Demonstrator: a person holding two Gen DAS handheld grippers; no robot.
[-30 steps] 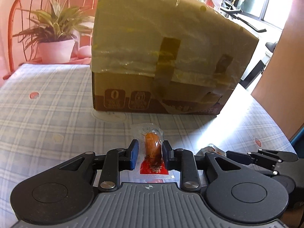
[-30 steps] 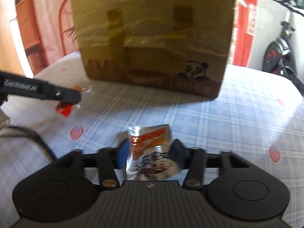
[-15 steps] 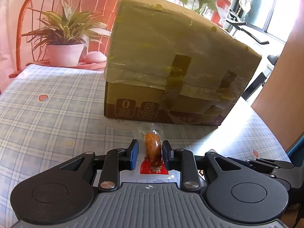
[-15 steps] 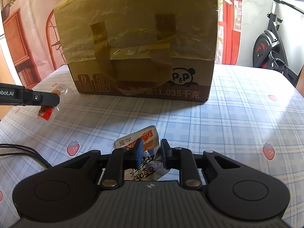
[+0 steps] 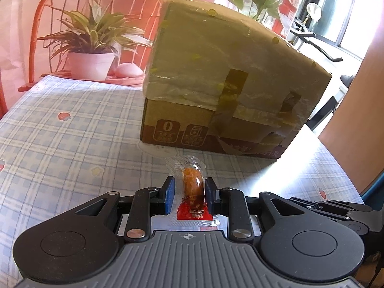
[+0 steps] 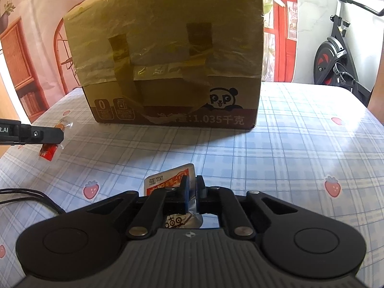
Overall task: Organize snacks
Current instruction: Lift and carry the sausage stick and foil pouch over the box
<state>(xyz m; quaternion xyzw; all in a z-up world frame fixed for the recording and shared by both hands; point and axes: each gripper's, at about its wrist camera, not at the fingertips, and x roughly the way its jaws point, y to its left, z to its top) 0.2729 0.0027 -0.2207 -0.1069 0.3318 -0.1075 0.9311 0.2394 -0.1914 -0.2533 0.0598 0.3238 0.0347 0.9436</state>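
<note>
The left gripper [image 5: 189, 193] has its blue-padded fingers closed on a clear sausage packet [image 5: 192, 187] with a red printed lower end, held upright above the tablecloth [image 5: 72, 144]. Only the right wrist view shows this from the side: there the left gripper [image 6: 61, 136] reaches in from the left edge, the sausage packet [image 6: 49, 152] hanging below its tip, clear of the cloth. The right gripper [image 6: 191, 193] is clamped nearly shut on a silver foil snack pouch [image 6: 168, 181] with orange print, whose upper corner sticks up left of the fingers. In the left wrist view, part of the right gripper [image 5: 336, 207] shows at the lower right, its pouch hidden.

A taped cardboard box [image 6: 168, 67] stands ahead of both grippers; its panda print and "1.035" lettering read only in the right wrist view. The cloth is blue plaid with strawberries. A potted plant [image 5: 91, 48] and orange chair [image 5: 48, 12] stand behind the table on the left, an exercise bike [image 6: 336, 57] on the right.
</note>
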